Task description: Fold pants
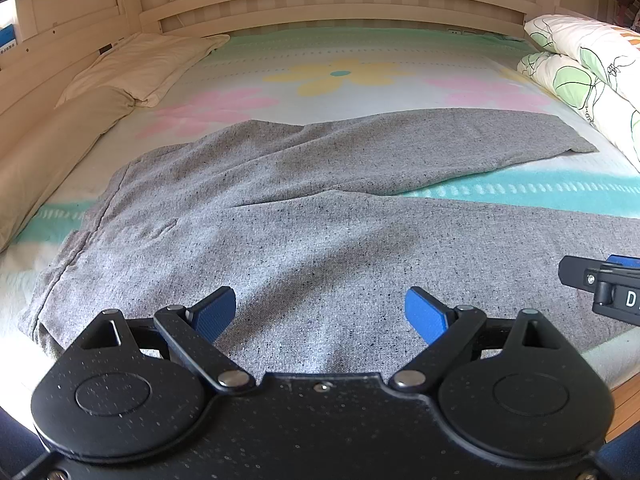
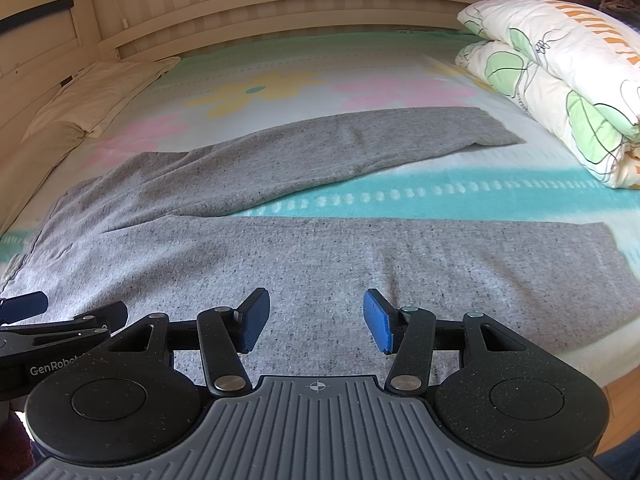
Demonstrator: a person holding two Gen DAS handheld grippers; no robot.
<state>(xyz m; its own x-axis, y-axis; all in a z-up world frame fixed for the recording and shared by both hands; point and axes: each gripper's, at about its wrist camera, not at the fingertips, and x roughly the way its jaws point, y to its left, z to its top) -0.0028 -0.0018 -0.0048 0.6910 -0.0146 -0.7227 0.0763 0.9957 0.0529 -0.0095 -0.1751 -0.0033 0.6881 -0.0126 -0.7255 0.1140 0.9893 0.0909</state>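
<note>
Flat across the middle of both frames, the grey pants [image 1: 304, 216] lie spread on the flowered sheet [image 1: 340, 76], waistband at left, legs forked toward the right. Low in each frame, the left gripper [image 1: 320, 314] and right gripper [image 2: 316, 320] hang above the near leg, jaws apart, gripping nothing. Pillows [image 1: 132, 64] sit upper left, a folded quilt [image 2: 560, 76] upper right.

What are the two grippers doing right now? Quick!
Left gripper: open, holding nothing, above the grey pants.
Right gripper: open, holding nothing, above the pants too.
</note>
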